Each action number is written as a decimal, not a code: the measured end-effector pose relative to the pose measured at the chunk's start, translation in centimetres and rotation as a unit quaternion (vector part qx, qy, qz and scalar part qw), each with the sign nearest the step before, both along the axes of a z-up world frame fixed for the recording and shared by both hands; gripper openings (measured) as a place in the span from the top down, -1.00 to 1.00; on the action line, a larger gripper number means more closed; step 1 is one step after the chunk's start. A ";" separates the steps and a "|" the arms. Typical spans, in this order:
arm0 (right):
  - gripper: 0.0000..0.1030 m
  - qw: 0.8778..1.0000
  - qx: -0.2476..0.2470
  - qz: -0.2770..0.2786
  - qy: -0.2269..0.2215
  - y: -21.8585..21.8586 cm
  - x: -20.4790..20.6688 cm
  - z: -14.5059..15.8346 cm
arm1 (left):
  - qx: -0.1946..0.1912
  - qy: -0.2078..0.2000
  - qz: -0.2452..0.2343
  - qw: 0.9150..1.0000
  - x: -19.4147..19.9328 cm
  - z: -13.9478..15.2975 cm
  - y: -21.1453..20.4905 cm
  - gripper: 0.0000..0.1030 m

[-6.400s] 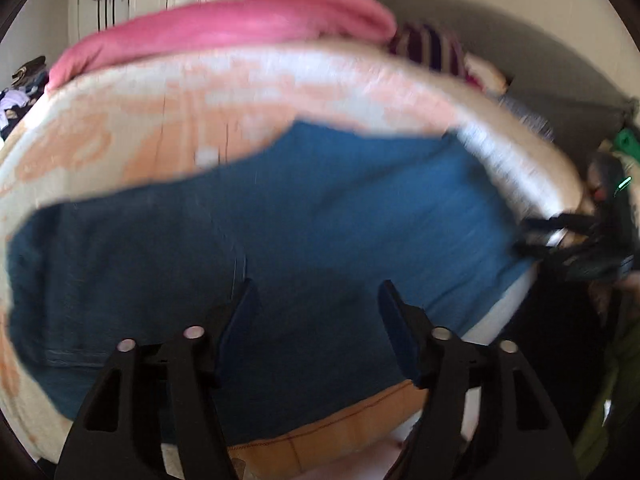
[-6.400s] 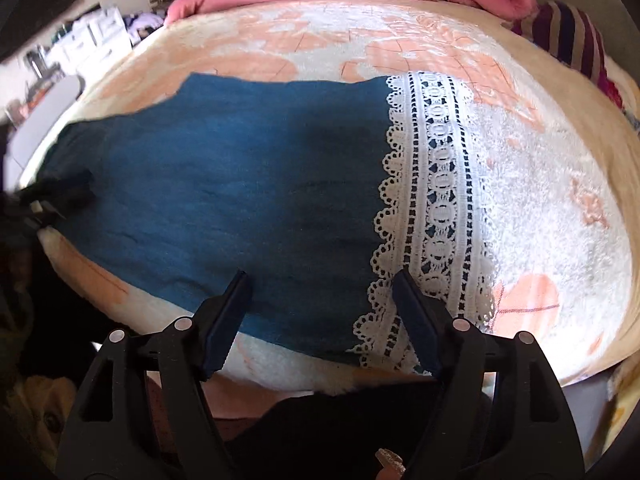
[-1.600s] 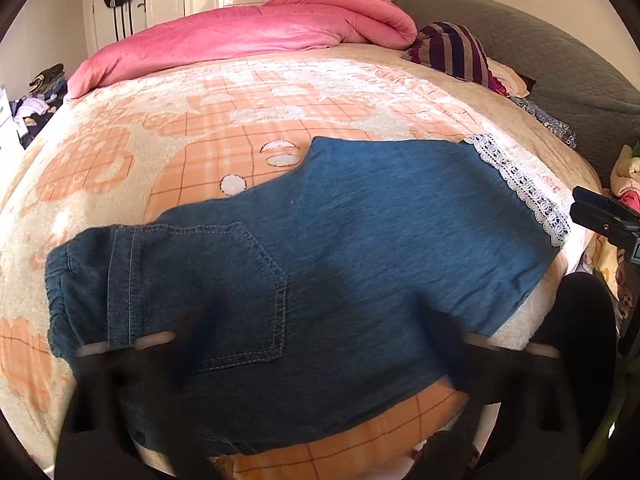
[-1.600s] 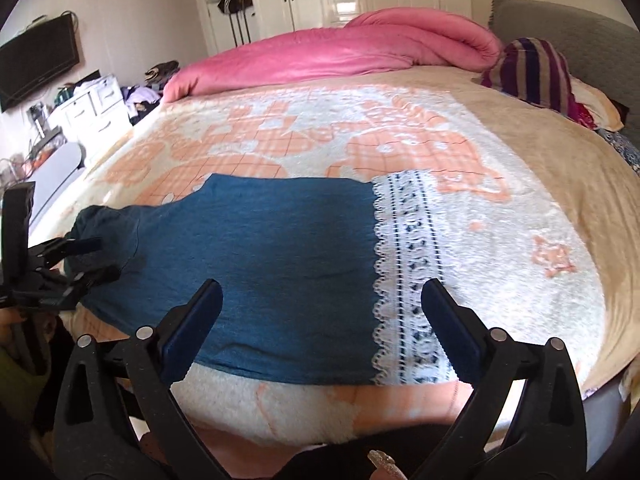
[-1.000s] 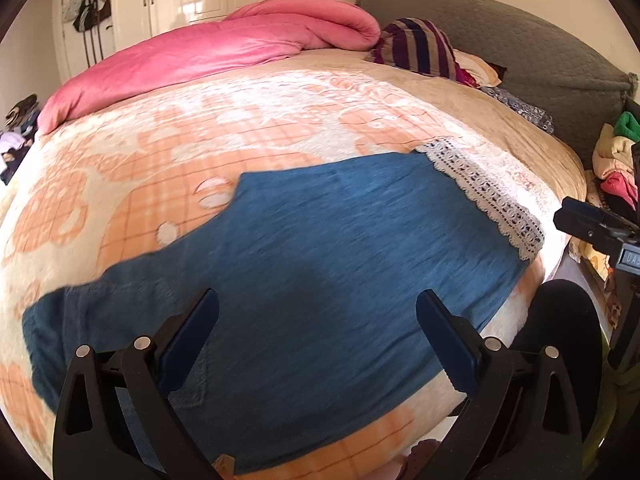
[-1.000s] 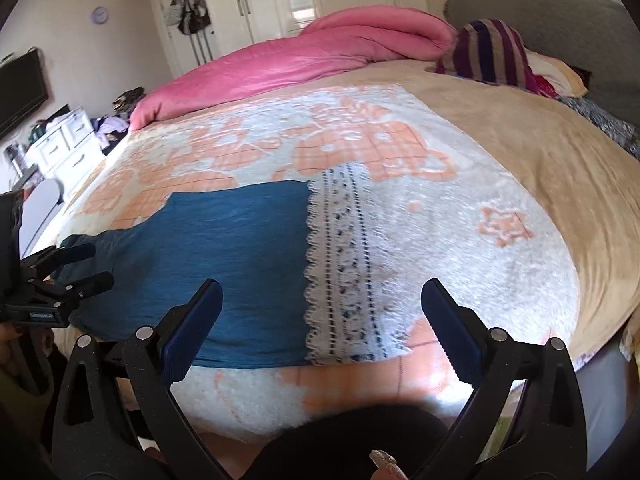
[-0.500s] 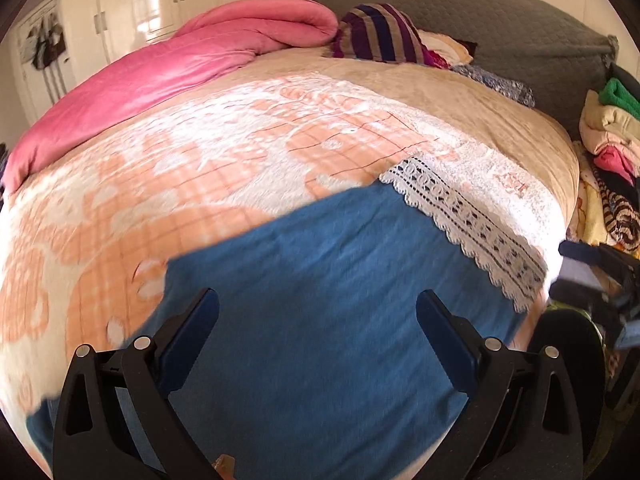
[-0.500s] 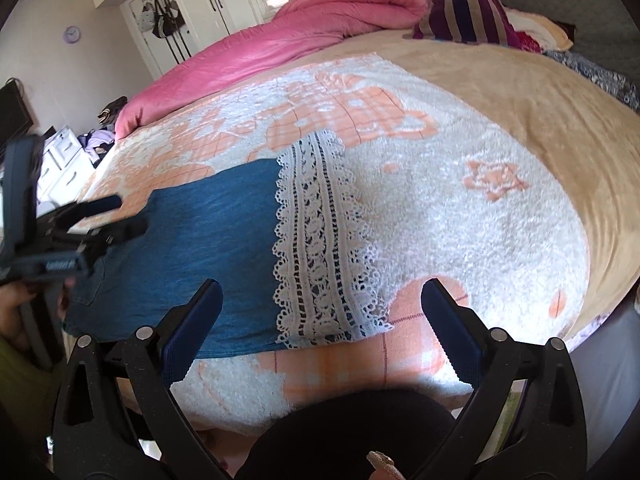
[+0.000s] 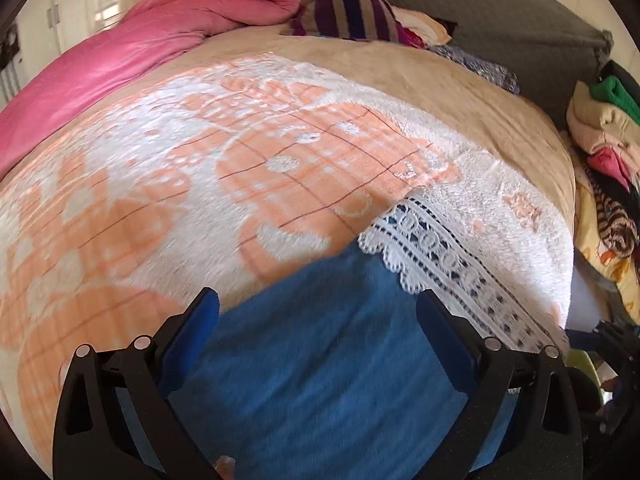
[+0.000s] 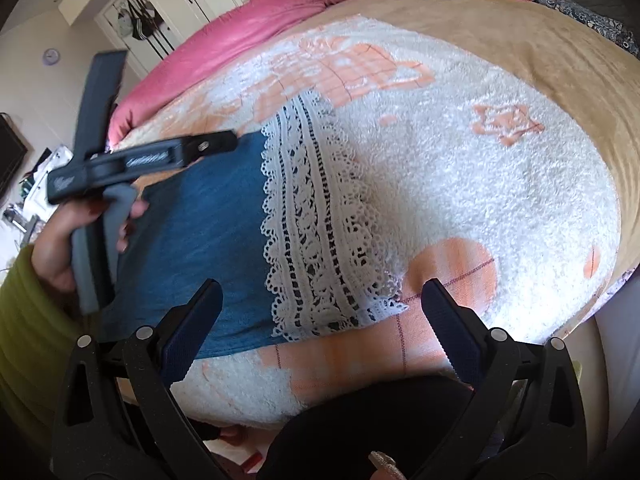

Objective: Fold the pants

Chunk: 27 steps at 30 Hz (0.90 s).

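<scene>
While the blue pants [image 9: 328, 368] are laid flat on the patterned blanket [image 9: 200, 184], their lace hem [image 10: 312, 232] is seen toward 12 o'clock of the right gripper [image 10: 320, 328]. Both it and the left gripper [image 9: 316, 332] are held spread wide, nothing grasped.

pants [image 9: 320, 360]: blue denim, with a white openwork lace hem [image 10: 316, 232] showing dark gaps. blanket [image 9: 200, 184]: white fleece with peach-orange blocks crossed by thin dark-red grid lines, plus a peach star. bedspread [image 9: 460, 88]: plain tan. quilt [image 9: 132, 52]: solid pink. cushion [image 9: 352, 8]: purple, navy and beige stripes. headboard [image 9: 500, 12]: dark grey, possibly quilted. gripper pads [image 9: 192, 328]: blue on black frames.
</scene>
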State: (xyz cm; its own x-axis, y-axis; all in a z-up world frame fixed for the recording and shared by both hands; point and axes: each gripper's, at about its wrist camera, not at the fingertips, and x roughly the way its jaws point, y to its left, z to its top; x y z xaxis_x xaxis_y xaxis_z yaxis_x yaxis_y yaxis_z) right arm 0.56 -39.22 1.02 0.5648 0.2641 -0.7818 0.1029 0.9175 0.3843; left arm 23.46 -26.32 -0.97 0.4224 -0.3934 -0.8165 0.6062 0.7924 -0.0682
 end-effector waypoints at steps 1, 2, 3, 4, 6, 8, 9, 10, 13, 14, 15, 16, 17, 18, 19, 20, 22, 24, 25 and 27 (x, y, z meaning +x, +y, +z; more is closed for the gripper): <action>-0.82 1.000 0.000 0.002 0.003 0.0 0.1 -0.1 | 0.001 0.001 -0.006 1.000 0.4 -0.2 -0.4 -0.90; -0.83 1.000 0.000 0.003 0.007 0.1 0.3 -0.2 | 0.000 0.004 -0.011 1.000 0.8 -0.4 -0.7 -0.89; -0.82 1.000 -0.003 0.002 0.011 0.1 0.4 -0.4 | -0.002 0.009 -0.019 1.000 1.2 -0.6 -1.0 -0.89; -0.82 1.000 -0.004 0.003 0.012 0.2 0.5 -0.4 | -0.006 0.011 -0.025 1.000 1.4 -0.7 -1.3 -0.89; -0.82 1.000 0.003 0.007 0.012 0.3 0.8 -0.6 | -0.016 0.025 -0.040 0.999 1.8 -1.2 -1.7 -0.85; -0.82 1.000 0.009 0.003 0.015 0.2 1.1 -0.7 | -0.023 0.043 -0.049 0.998 2.0 -1.9 -2.0 -0.48; -0.82 1.000 0.010 0.003 0.013 0.3 1.2 -0.7 | -0.027 0.052 -0.051 0.997 2.1 -2.3 -2.0 -0.47; -0.82 1.000 0.009 0.004 0.012 0.3 1.4 -0.7 | -0.029 0.056 -0.052 0.997 2.3 -2.5 -2.1 -0.47; -0.53 1.000 0.002 0.002 0.008 0.4 1.3 -0.7 | -0.050 0.069 -0.055 0.995 2.6 -2.9 -1.9 -0.39; -0.47 1.000 0.001 -0.002 0.007 0.3 1.2 -0.7 | -0.056 0.073 -0.057 0.994 2.7 -3.0 -1.9 -0.30; -0.33 1.000 0.005 -0.003 0.005 0.2 1.3 -0.7 | -0.062 0.079 -0.064 0.993 2.8 -3.0 -2.0 -0.22; -0.17 1.000 0.009 -0.004 0.005 0.1 1.4 -0.8 | -0.068 0.082 -0.071 0.992 2.8 -2.9 -2.0 -0.06; -0.07 1.000 0.013 -0.003 0.003 0.0 1.4 -0.8 | -0.073 0.086 -0.079 0.990 2.8 -2.8 -2.1 0.10; 0.10 1.000 0.023 0.002 0.001 0.0 1.4 -0.9 | -0.078 0.089 -0.090 0.989 2.7 -2.8 -2.3 0.17; 0.14 1.000 0.031 0.005 0.000 0.0 1.4 -0.9 | -0.080 0.091 -0.098 0.988 2.6 -2.8 -2.5 0.31; 0.14 0.999 0.035 0.007 0.002 0.0 1.5 -1.0 | -0.079 0.092 -0.103 0.987 2.6 -2.8 -2.7 0.32; 0.14 0.999 0.046 0.007 0.006 0.0 1.7 -1.2 | -0.081 0.093 -0.102 0.987 2.7 -2.9 -2.9 0.32; 0.14 0.998 0.057 0.002 0.007 -0.1 2.1 -1.4 | -0.091 0.104 -0.095 0.986 2.9 -3.3 -2.8 0.32; 0.13 0.998 0.061 0.002 0.007 -0.1 2.2 -1.5 | -0.095 0.107 -0.092 0.985 3.0 -3.5 -2.8 0.32; 0.14 0.998 0.065 0.000 0.006 -0.1 2.4 -1.5 | -0.103 0.109 -0.088 0.985 3.0 -3.6 -2.7 0.36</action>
State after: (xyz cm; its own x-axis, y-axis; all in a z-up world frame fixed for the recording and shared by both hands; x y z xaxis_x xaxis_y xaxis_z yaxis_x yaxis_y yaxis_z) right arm 2.97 -39.32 -0.45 0.5554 0.3634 -0.7480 0.1074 0.8605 0.4979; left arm 26.49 -29.00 -4.56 0.1552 -0.6116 -0.7758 0.6864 0.6316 -0.3605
